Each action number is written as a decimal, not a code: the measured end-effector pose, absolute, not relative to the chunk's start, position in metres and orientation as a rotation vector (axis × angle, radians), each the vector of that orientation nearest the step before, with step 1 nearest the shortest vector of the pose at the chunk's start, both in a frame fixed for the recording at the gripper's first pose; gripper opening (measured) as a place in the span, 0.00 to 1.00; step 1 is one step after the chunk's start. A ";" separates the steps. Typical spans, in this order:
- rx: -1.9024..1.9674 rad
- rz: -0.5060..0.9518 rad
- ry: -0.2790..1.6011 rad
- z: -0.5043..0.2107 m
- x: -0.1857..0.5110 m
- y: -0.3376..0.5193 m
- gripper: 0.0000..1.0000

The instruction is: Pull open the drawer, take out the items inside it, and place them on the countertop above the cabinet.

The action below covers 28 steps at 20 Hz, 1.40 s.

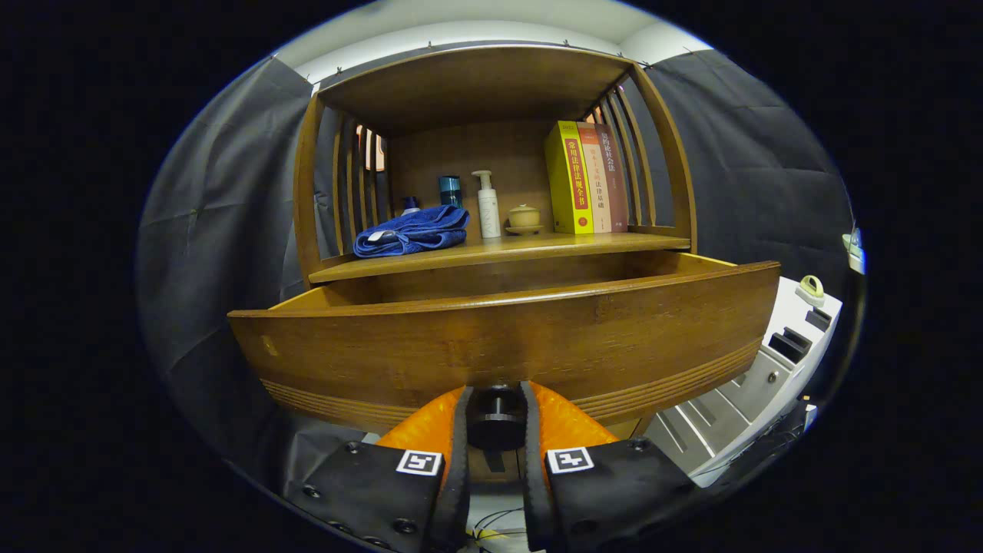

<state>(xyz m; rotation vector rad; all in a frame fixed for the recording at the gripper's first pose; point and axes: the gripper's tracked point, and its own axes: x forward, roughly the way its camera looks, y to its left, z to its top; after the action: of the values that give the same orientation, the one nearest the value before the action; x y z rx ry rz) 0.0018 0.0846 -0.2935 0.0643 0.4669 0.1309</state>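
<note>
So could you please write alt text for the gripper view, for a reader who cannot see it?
The tool is closed on the dark round knob of a wooden drawer that is pulled open, its inside hidden behind the front panel. On the countertop above sit a folded blue towel, a white pump bottle, a small lidded cup and upright books.

The gripper (495, 415) is showing two broad finger (430, 430) blocks side by side, each with a ribbed, rounded face narrowing toward the tips. Dark housings are sitting behind them, each wearing a small square black-and-white marker (419, 462) and several round screws (311, 491). Thin cables (491, 530) are trailing beneath, between the housings.
</note>
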 end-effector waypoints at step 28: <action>0.023 0.122 0.361 -0.192 0.033 0.072 0.20</action>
<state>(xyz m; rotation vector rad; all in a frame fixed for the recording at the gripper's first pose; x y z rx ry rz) 0.0334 0.0716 -0.1922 0.0232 0.3611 0.1217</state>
